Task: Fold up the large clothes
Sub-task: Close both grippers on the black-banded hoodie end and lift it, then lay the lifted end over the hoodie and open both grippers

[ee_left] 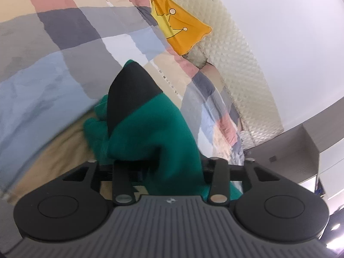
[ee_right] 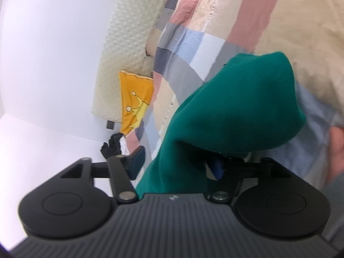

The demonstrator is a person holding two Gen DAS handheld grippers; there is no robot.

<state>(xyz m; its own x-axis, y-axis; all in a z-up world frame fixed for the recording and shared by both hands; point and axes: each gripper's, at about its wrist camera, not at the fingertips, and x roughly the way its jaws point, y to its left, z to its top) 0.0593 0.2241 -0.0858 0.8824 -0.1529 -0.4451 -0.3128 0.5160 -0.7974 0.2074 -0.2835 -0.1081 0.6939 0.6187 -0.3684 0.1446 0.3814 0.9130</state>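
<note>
A green garment (ee_left: 154, 133) hangs draped over my left gripper (ee_left: 137, 99), which is shut on it; one black finger (ee_left: 131, 90) shows, the other is hidden under the cloth. In the right wrist view the same green garment (ee_right: 232, 116) covers my right gripper (ee_right: 193, 150), which is shut on it; its fingertips are hidden by the fabric. Both views are tilted, with the garment held above a bed with a patchwork quilt (ee_left: 64, 43).
The patchwork quilt (ee_right: 215, 21) fills the background. A yellow crown cushion (ee_left: 178, 30) leans on a cream quilted headboard (ee_left: 240, 53); it also shows in the right wrist view (ee_right: 135, 99). White wall lies beyond. A hand (ee_right: 337, 150) shows at the right edge.
</note>
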